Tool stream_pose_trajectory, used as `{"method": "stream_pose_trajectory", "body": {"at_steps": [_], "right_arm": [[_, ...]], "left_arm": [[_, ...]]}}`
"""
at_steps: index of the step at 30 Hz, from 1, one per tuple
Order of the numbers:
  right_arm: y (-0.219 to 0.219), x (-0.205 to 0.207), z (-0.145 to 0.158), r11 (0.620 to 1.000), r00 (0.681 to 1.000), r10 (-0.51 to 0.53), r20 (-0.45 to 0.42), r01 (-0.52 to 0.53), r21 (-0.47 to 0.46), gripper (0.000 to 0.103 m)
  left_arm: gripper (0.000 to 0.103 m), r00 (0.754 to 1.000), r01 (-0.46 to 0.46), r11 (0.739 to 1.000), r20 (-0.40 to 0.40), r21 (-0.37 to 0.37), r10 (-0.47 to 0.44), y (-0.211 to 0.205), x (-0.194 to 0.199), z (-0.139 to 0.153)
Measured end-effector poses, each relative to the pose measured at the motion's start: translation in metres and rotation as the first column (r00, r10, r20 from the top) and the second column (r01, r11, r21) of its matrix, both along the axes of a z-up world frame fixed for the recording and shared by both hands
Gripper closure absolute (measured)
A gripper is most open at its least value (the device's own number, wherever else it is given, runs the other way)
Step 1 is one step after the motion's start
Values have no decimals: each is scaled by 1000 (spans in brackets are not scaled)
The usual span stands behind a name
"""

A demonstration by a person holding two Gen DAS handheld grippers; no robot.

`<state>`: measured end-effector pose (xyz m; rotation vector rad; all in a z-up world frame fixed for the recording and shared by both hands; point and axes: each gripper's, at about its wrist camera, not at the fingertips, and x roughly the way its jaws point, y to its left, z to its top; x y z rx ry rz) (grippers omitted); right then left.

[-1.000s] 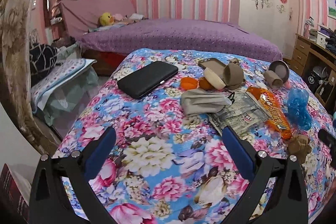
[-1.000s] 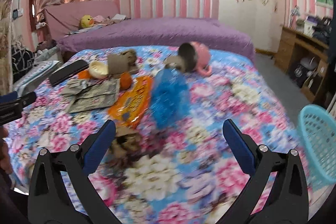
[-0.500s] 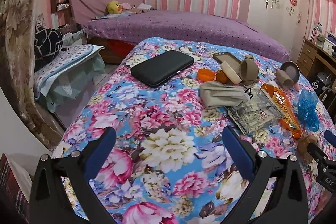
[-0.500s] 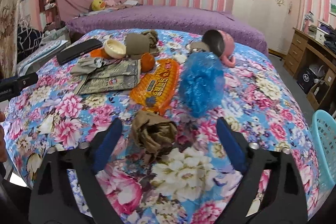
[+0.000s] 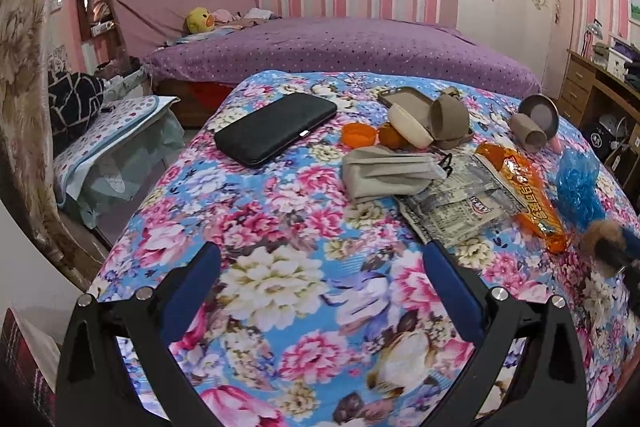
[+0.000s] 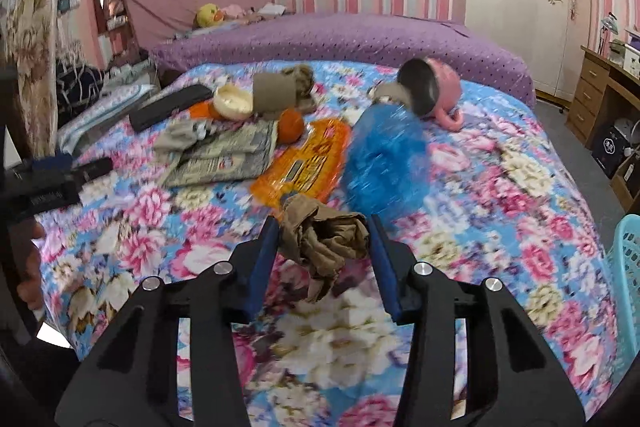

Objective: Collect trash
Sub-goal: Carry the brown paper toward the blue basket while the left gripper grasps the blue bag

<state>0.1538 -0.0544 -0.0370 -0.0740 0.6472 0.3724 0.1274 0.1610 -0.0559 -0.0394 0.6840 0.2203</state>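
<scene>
On the floral bedspread [image 5: 280, 279], going left to right in the left wrist view, a black zip case [image 5: 276, 128] lies flat toward the far left corner. Just right of it sits an orange lid [image 5: 359, 135], then an orange fruit [image 5: 389, 136] touching a cream bowl [image 5: 409, 126] tipped on its edge. A brown paper cup [image 5: 448, 115] lies on its side against the bowl; whether either holds anything cannot be told. Nearer the camera, a grey folded cloth [image 5: 384, 177] overlaps a silver foil wrapper [image 5: 456, 211]. Right of that lies an orange snack bag [image 5: 528, 199], then a crumpled blue plastic bag [image 5: 578, 187]. Behind them a pink mug [image 6: 434, 93] lies tipped on its side, its dark inside showing nothing in it, with a cardboard tube [image 5: 528, 135] beside it.

The left gripper [image 5: 320, 287] hangs over bare bedspread with its jaws spread wide and nothing between them.

The right gripper [image 6: 322, 255] has just been closing its jaws, and a crumpled brown paper wad [image 6: 324, 239] sits between them, both blue pads [image 6: 264, 263] pressed against its sides. The wad is at the near edge of the snack bag and blue bag, over the bedspread; whether it is lifted clear cannot be told.

At the far right edge of the right wrist view stands a light blue plastic basket [image 6: 628, 267], off the bed; its inside is cut off.
</scene>
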Motion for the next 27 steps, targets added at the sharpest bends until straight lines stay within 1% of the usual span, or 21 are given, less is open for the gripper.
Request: {"method": "stream_pose_trajectory", "body": {"at_steps": [4,6,8,10,15,18,20,23,27], "right_arm": [[-22,3,9,1000,999,-28,31,29,-4,58],[-34,6,12,999,999,-40,36,41,-19,58],[-45,6,15,998,997,-50,51,52,-26,58],[-55,5,17,997,996,-66,66,68,-36,58],[-90,14,12,992,991,-124,49,125,-26,58],[-112,20,10,987,986,-159,43,160,-23,58],[-127,24,11,983,983,-179,48,180,-18,58],[-150,31,13,975,973,-221,62,223,-17,58],[-181,38,20,962,960,-271,75,271,8,58]], "left_arm": [[4,1000,24,1000,-5,-3,-24,-15,5,-1],[4,998,57,998,0,-2,-57,-29,7,1],[4,996,89,996,5,19,-89,-47,10,3],[4,992,122,992,7,24,-122,-64,13,5],[4,979,205,979,7,15,-205,-112,22,6],[4,971,237,971,6,-8,-237,-136,27,6],[4,968,250,968,14,-23,-249,-149,31,6],[4,970,244,968,29,-52,-242,-166,39,6],[4,975,223,971,7,-88,-224,-185,54,2]]}}
